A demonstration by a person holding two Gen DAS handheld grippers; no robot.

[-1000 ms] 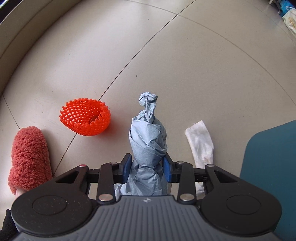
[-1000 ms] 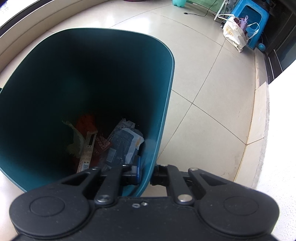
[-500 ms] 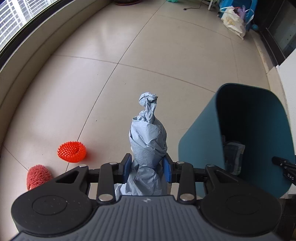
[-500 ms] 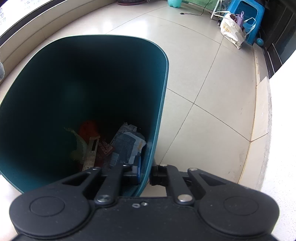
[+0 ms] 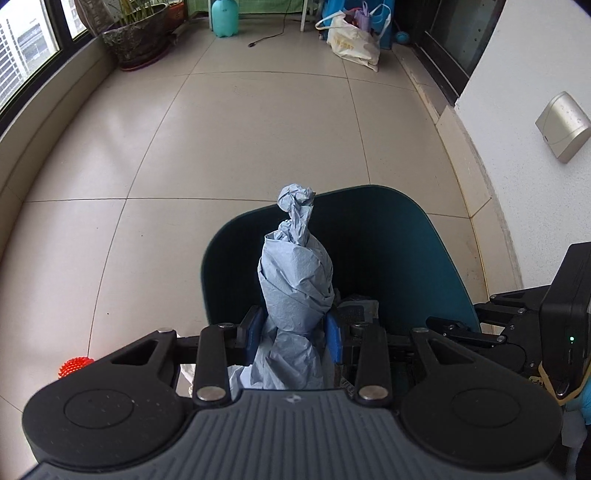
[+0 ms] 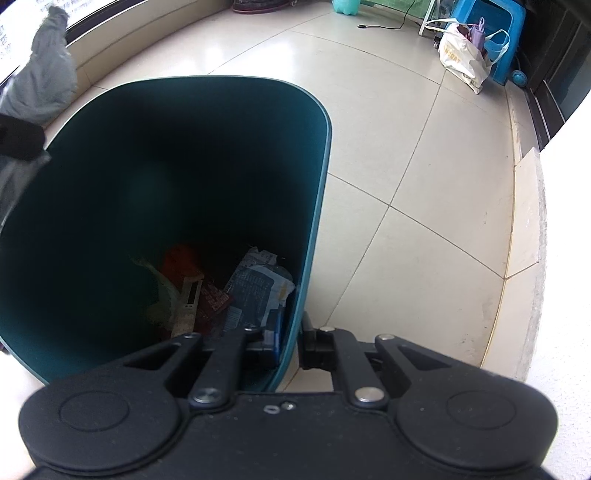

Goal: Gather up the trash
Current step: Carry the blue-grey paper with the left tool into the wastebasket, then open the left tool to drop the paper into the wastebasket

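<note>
left gripper (image 5: 295, 328): clamped on the twisted blue-grey paper wad (image 5: 295, 280), blue pads pressing both sides; wad sticks out fwd past the fingertips, crumpled knot at its far end.
wad vs bin: held over the open mouth of the teal bin (image 5: 439, 258), seen just beyond the fingers; not touching the rim.
right gripper (image 6: 290, 341): closed tight on the bin's near wall (image 6: 314, 229), one finger inside, one outside.
bin contents: wrappers + printed packet (image 6: 255, 291) at the bottom, just ahead of the right fingers.
floor left of left gripper: red spiky ball (image 5: 75, 365), low, well apart from bin.
far ahead: tote bag (image 5: 354, 44), plant pot (image 5: 138, 37), teal bottle (image 5: 223, 16).
</note>
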